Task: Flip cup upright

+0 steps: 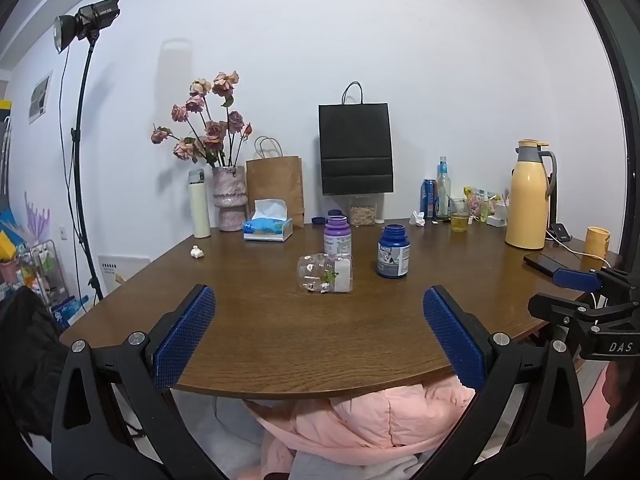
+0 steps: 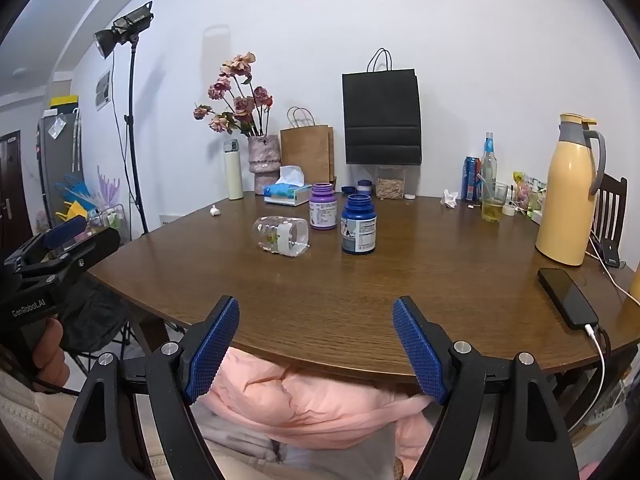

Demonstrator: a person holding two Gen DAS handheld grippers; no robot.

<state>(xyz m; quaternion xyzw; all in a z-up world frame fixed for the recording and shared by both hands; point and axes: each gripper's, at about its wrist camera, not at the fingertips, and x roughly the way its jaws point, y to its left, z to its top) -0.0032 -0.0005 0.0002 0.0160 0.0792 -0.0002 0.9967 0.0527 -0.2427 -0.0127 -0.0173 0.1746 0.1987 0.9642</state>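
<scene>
A clear plastic cup (image 1: 325, 273) with small printed flowers and a white band lies on its side in the middle of the brown table (image 1: 280, 332), its mouth to the right. It also shows in the right wrist view (image 2: 281, 236). My left gripper (image 1: 319, 312) is open and empty, at the table's near edge, well short of the cup. My right gripper (image 2: 316, 328) is open and empty, also at the near edge, to the right of the left one. Each gripper shows at the edge of the other's view.
A purple bottle (image 1: 337, 235) and a blue bottle (image 1: 393, 251) stand just behind and right of the cup. A tissue box (image 1: 267, 224), vase, paper bags, a yellow jug (image 1: 527, 196), a drink glass (image 1: 459, 216) and a phone (image 2: 568, 298) line the back and right.
</scene>
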